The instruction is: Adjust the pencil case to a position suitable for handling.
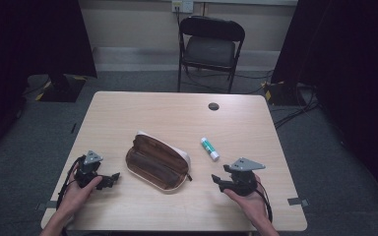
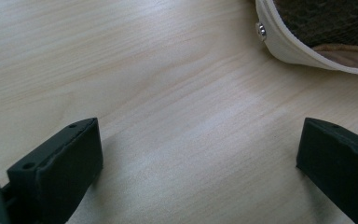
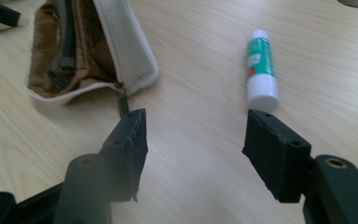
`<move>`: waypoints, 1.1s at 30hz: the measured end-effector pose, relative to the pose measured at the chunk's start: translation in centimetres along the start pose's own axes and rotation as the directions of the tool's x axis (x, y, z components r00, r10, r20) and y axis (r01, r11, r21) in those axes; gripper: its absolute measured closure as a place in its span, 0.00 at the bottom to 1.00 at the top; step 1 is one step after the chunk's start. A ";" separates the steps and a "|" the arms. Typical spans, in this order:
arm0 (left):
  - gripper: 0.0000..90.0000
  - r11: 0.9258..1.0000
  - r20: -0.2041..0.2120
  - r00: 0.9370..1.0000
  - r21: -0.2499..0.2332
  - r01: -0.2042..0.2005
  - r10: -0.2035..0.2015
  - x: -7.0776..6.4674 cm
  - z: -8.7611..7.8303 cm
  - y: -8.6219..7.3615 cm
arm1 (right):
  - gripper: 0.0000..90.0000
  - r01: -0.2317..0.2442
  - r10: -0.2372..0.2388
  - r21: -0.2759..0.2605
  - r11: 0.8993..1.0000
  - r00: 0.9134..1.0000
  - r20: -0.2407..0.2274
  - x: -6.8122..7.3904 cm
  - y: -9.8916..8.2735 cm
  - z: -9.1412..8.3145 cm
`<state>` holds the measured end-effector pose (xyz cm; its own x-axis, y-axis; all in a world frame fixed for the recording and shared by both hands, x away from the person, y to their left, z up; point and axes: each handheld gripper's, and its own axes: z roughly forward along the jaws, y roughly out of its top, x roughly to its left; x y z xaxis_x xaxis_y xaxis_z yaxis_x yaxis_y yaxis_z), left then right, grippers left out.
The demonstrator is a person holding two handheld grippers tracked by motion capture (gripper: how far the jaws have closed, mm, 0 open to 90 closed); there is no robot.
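I rested both tools on the pale wooden tabletop (image 1: 128, 110), left tool (image 1: 109, 180) and right tool (image 1: 220, 181) both open, empty. Unzipped white-and-brown fabric pouch (image 1: 157, 161) lay between; green-and-white glue stick (image 1: 209, 148) far-right. Best approach: square jaws across stick.

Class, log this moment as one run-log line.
left gripper: open, holding nothing | right gripper: open, holding nothing | pencil case: unzipped, between grippers | glue stick: lying on table, right of case
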<state>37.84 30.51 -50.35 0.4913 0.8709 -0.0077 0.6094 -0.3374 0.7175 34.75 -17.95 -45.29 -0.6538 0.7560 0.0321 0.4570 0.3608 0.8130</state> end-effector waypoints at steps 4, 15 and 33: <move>0.00 1.000 0.000 1.000 0.002 -0.003 0.003 0.0 0.0 0.0 | 0.42 0.014 -0.016 -0.031 0.999 0.998 -0.053 1.4 1.8 1.3; 0.00 1.000 0.000 1.000 0.009 -0.014 0.014 0.1 -0.1 0.0 | 0.40 0.056 -0.059 -0.025 0.998 0.989 -0.133 4.0 4.2 4.4; 0.00 1.000 0.000 1.000 0.003 -0.003 0.003 0.0 0.0 0.0 | 0.56 0.073 -0.073 -0.005 0.997 0.991 -0.112 4.6 5.5 7.9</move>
<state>37.83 30.53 -50.34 0.4929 0.8701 -0.0056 0.6098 -0.3409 0.7155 39.06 -8.14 -45.25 -0.7492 0.6613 0.0373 0.4045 0.4122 0.8163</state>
